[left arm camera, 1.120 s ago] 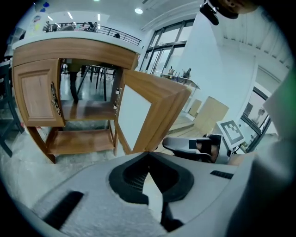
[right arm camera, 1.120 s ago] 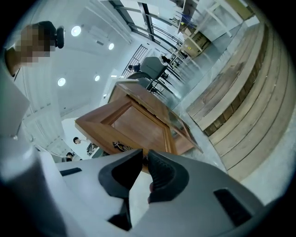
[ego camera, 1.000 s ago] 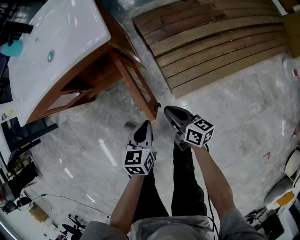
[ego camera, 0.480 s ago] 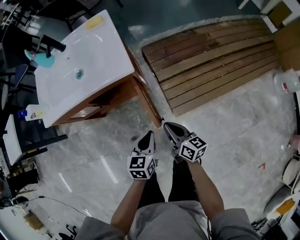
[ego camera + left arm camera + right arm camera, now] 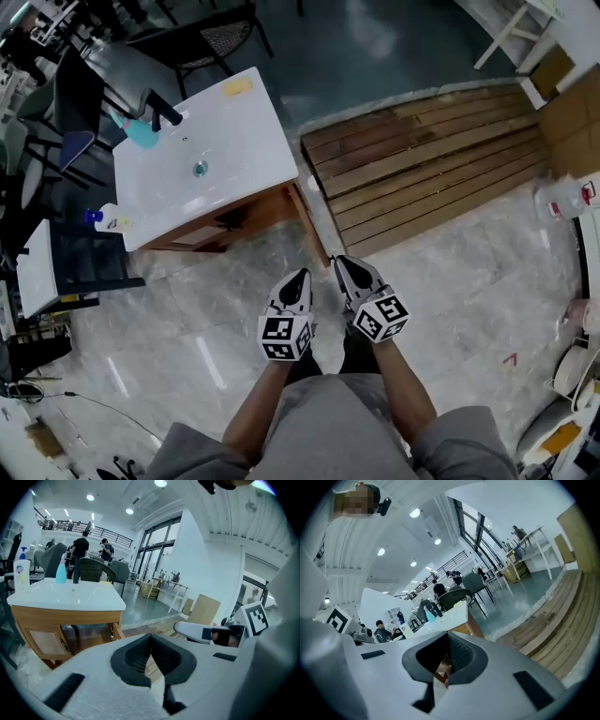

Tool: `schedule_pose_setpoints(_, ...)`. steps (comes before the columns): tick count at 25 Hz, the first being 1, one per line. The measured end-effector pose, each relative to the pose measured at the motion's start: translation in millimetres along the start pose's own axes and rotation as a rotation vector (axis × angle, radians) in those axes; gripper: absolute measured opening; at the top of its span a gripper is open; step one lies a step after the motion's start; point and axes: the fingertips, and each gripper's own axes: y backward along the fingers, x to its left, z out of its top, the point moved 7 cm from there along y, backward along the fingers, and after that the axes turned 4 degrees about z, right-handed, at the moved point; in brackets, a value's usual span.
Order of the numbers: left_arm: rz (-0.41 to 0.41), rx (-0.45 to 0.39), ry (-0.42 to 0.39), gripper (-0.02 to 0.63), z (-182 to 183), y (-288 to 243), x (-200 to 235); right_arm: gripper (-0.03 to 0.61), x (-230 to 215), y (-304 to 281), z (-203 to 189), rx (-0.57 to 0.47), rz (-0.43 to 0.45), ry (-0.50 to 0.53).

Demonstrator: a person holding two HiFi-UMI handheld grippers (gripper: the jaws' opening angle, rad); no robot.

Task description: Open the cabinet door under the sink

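Note:
The sink cabinet (image 5: 234, 220) is wooden with a white basin top (image 5: 202, 155) and stands at the upper left of the head view. Its door (image 5: 312, 225) is swung out, edge-on, reaching toward me. My left gripper (image 5: 298, 279) and right gripper (image 5: 343, 267) are held side by side just short of the door's free end, touching nothing. Both have their jaws closed together with nothing between them. The left gripper view has the cabinet (image 5: 65, 625) ahead past the left gripper (image 5: 151, 641). The right gripper (image 5: 447, 639) faces the basin top (image 5: 445, 616).
A slatted wooden platform (image 5: 422, 159) lies on the floor to the right of the cabinet. A blue spray bottle (image 5: 141, 131) and a black tap stand on the basin; chairs (image 5: 206, 37) are behind it. Cardboard boxes (image 5: 572, 103) sit at the far right. People stand in the background.
The head view has pulled back, so the sink cabinet looks smaller and sits nearer the middle. Both grippers stay shut, side by side, and have drawn back from the door.

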Motion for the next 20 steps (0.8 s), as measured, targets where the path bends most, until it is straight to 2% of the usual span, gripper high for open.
schedule_pose_setpoints(6, -0.019, -0.125, -0.054, 0.009, 63.2, 31.0, -5.9, 0.008, 50.4, -7.8, 60.3, -0.061, 0.053, 0.154)
schedule_pose_setpoints(9, -0.03, -0.18, -0.047, 0.009, 93.1, 44.1, -9.4, 0.008, 71.8, -7.9, 83.6, -0.1, 0.072, 0.189)
schedule_pose_setpoints(13, -0.029, -0.282, -0.082, 0.009, 136.9, 63.4, -11.8, 0.008, 99.7, -8.8, 117.8, -0.171, 0.102, 0.236)
schedule_pose_setpoints(20, 0.009, -0.402, -0.175, 0.009, 176.8, 94.7, -13.8, 0.008, 132.9, -12.3, 156.9, -0.24, 0.146, 0.342)
